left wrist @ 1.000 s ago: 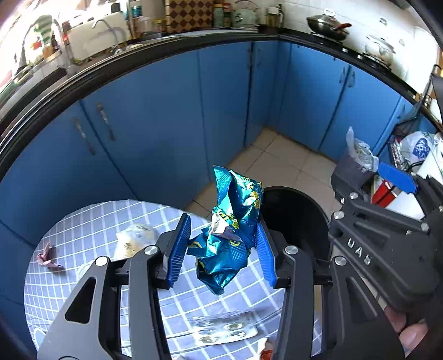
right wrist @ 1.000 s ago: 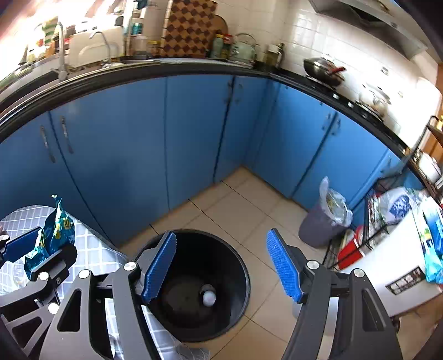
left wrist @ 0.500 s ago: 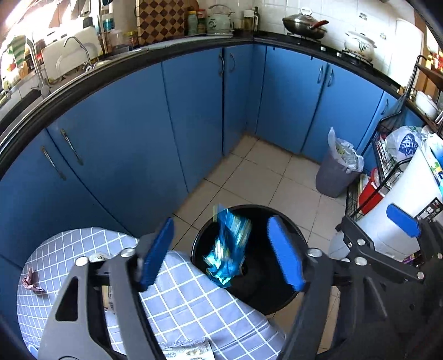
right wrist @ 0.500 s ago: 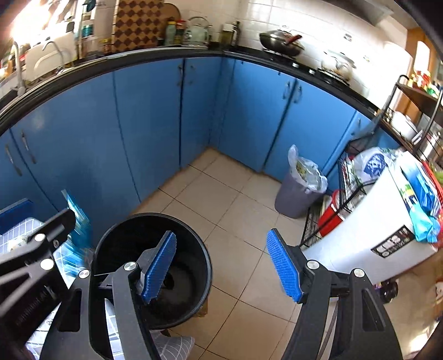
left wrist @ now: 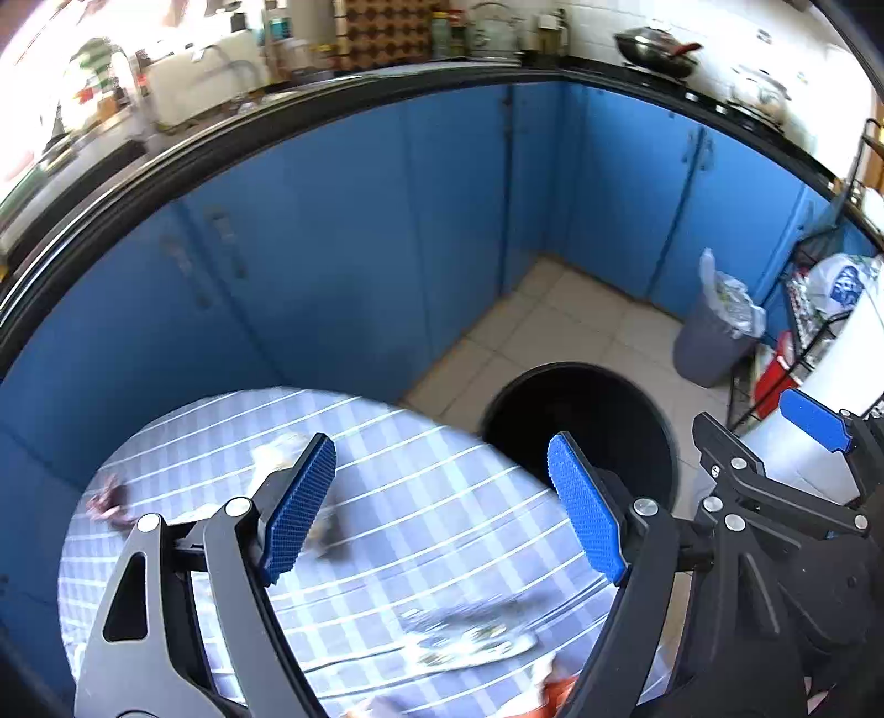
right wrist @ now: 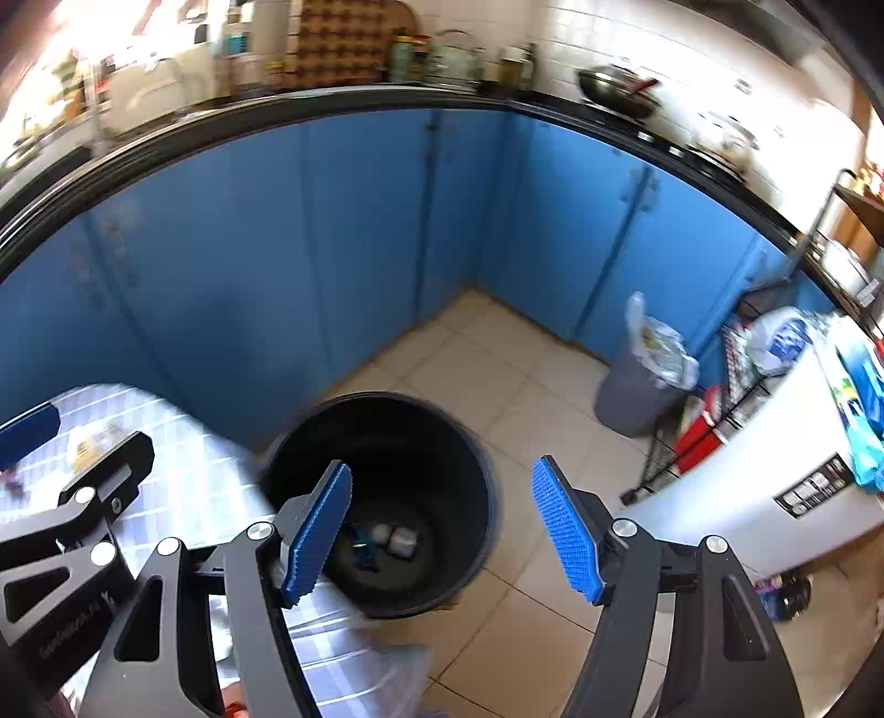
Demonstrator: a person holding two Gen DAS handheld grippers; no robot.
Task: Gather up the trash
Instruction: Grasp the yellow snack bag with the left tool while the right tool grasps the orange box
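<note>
Kitchen, checked bench (left wrist: 420, 513): both my tongs wide open, empty. Left tongs (left wrist: 442, 513) nearest flat wrapper (left wrist: 469, 643), lying below them, long axis crosswise; bin (right wrist: 387, 497) rightward.

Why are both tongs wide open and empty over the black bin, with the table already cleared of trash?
One thing is wrong: the table is not cleared. The left wrist view shows wrappers lying on its checked cloth. Both the left tongs and right tongs are open and empty near the black bin.

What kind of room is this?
Most likely a home kitchen. Blue cupboards run under a black counter, a wok sits on the stove, and a kettle stands by the wall.
</note>
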